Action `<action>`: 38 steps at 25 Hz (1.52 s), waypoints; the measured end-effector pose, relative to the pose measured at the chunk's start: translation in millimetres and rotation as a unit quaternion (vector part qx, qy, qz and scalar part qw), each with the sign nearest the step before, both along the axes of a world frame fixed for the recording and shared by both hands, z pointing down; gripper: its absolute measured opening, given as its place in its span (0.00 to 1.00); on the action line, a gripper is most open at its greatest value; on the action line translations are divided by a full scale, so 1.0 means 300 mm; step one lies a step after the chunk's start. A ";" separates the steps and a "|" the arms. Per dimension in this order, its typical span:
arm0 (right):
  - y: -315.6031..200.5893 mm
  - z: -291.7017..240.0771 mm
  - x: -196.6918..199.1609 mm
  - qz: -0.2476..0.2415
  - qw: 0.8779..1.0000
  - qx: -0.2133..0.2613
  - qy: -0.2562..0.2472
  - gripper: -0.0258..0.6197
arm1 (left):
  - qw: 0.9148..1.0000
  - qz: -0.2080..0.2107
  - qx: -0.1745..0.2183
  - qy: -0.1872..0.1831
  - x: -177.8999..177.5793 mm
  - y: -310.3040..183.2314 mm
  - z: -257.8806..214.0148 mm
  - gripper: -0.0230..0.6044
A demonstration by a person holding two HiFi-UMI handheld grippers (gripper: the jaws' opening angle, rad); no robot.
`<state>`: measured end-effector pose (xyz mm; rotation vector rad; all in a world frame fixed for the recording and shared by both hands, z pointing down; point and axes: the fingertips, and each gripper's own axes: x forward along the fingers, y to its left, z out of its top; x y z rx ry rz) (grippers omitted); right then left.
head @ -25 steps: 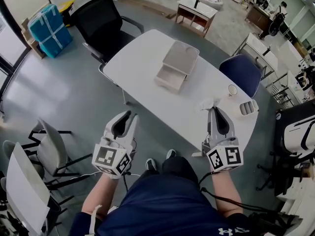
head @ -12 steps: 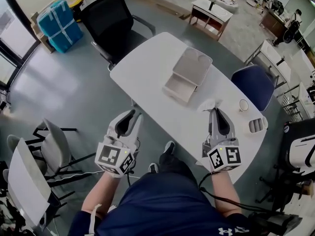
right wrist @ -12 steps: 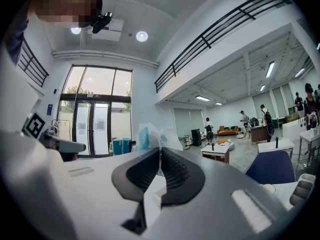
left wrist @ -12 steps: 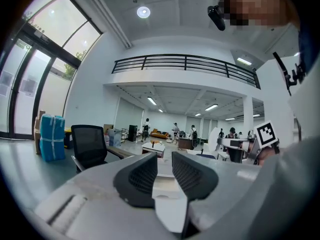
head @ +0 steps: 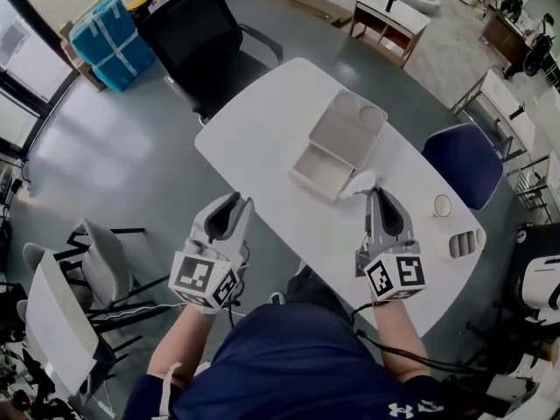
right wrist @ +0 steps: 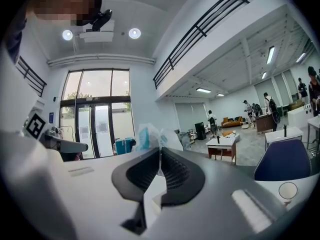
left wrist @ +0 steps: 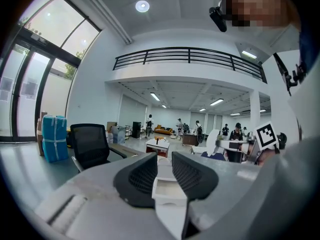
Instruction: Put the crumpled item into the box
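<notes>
An open white box [head: 337,147], its lid hinged back, stands on the white table [head: 262,125]. My right gripper [head: 376,192] is shut on the crumpled item [head: 357,183], a pale wad with blue print that hangs just off the box's near right corner. In the right gripper view the crumpled item [right wrist: 149,136] sticks up from between the closed pads of that gripper [right wrist: 160,156]. My left gripper [head: 234,203] hovers off the table's near edge, open and empty. In the left gripper view the box [left wrist: 169,188] shows through the gap of the left gripper [left wrist: 164,165].
A paper cup [head: 443,206] and a grey ridged object [head: 462,243] sit at the table's right end. A blue chair [head: 464,160] stands behind the table on the right, a black office chair [head: 206,38] at the far left. Grey chairs [head: 96,265] stand left of me.
My right gripper has carried the crumpled item from the table's right part up to the box's near corner. The left gripper has kept its place beside the table.
</notes>
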<state>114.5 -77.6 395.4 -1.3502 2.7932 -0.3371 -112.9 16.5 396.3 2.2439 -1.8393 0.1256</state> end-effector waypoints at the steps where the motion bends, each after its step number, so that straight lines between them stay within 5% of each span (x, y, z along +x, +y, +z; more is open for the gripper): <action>1: -0.012 0.008 -0.004 -0.002 1.000 -0.003 0.000 0.06 | 1.000 0.000 -0.002 0.000 0.004 -0.018 0.003 0.20; 11: -0.088 0.091 -0.032 -0.002 1.000 -0.027 0.010 0.06 | 0.999 0.031 -0.017 0.006 0.057 -0.161 0.054 0.20; 18: -0.146 0.107 -0.082 0.032 0.999 -0.028 0.026 0.06 | 0.997 0.069 -0.024 -0.010 -0.014 -0.291 0.114 0.20; 29: -0.261 0.193 -0.111 0.107 0.989 -0.050 0.091 0.06 | 0.981 0.177 -0.064 -0.039 -0.027 -0.496 0.302 0.20; 38: -0.326 0.476 -0.163 0.106 0.972 -0.174 0.113 0.06 | 0.969 0.228 -0.093 -0.038 -0.004 -0.533 0.389 0.20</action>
